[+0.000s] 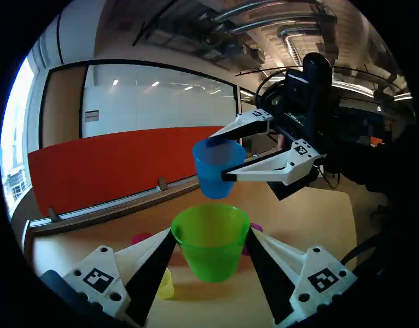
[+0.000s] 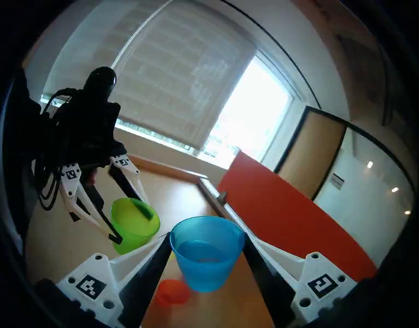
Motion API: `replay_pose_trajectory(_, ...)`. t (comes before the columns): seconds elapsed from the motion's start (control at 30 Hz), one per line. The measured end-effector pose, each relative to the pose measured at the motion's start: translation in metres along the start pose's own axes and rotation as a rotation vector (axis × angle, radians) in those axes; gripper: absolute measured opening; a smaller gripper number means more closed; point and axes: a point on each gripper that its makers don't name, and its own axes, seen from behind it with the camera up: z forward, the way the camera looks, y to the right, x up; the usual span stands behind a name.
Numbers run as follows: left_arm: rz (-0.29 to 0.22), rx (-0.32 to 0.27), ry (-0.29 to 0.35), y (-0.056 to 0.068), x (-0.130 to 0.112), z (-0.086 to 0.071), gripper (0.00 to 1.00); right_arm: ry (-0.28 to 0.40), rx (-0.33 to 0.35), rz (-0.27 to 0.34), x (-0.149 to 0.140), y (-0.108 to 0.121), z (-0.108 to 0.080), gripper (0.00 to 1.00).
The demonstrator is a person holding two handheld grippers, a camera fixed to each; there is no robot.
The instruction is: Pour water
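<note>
the left gripper [image 1: 210, 234] has both fingers pressed on the sides of a green cup [image 1: 212, 251] and holds it upright above the wooden table [image 1: 319, 218]. the right gripper [image 2: 207, 240] clamps a blue cup [image 2: 207, 268] the same way. in the right gripper view, water [image 2: 203, 254] lies in the cup's lower part. in the left gripper view the blue cup hangs higher and farther off than the green one, apart from it and close to upright. on the table, a yellow cup [image 1: 166, 285] sits near left, partly hidden by the left finger. a pink cup [image 1: 141, 238] peeks out behind the green cup, and another on its right. an orange cup [image 2: 173, 292] stands on the table below the blue cup. a red panel [image 1: 111, 164] runs along the table's far edge. a window with a lowered blind [image 2: 182, 82] lies beyond the left gripper.
</note>
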Motion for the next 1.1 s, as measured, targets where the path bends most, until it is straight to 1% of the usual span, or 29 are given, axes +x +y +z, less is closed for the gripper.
replay_pose_trajectory(0.2,0.0,-0.001,0.001,0.001,0.001,0.0,0.87,0.005,0.009,-0.042,0.007,-0.003,0.005,0.93)
replay_pose_trajectory(0.5,0.011,-0.005,0.01,0.004,0.002,0.0,0.87,0.009,0.018,-0.079,0.014,-0.005,0.011,0.93)
replay_pose_trajectory(1.1,0.001,-0.007,0.027,0.006,0.003,0.0,0.87,0.013,0.034,-0.165,0.023,-0.011,0.019,0.93)
